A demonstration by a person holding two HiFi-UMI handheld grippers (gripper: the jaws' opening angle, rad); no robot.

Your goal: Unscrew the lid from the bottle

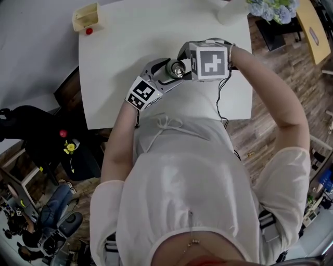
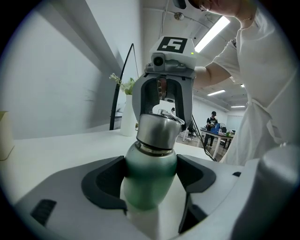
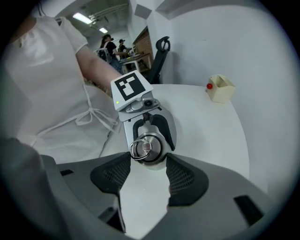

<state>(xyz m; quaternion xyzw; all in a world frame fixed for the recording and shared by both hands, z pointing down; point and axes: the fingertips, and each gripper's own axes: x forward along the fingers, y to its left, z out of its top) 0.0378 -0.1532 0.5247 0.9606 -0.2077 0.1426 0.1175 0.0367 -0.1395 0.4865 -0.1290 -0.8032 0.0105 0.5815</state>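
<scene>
A green bottle (image 2: 149, 180) with a silver lid (image 2: 158, 129) is held above the white table (image 1: 119, 62). My left gripper (image 2: 151, 173) is shut on the bottle's green body, one pad on each side. In the right gripper view the lid (image 3: 146, 147), with a metal ring on top, faces the camera between the pad tips. My right gripper (image 3: 146, 158) is shut on the lid, both tips touching its sides. From the head view the lid (image 1: 176, 68) shows between the left gripper (image 1: 167, 71) and the right gripper (image 1: 183, 66). The bottle's base is hidden.
A cream box (image 1: 86, 16) with a red ball (image 1: 89, 31) beside it stands at the table's far left corner. A white vase (image 1: 231, 13) with flowers sits at the far right edge. A cable (image 1: 221, 104) hangs from the right gripper. A black chair (image 1: 31, 130) stands left of the table.
</scene>
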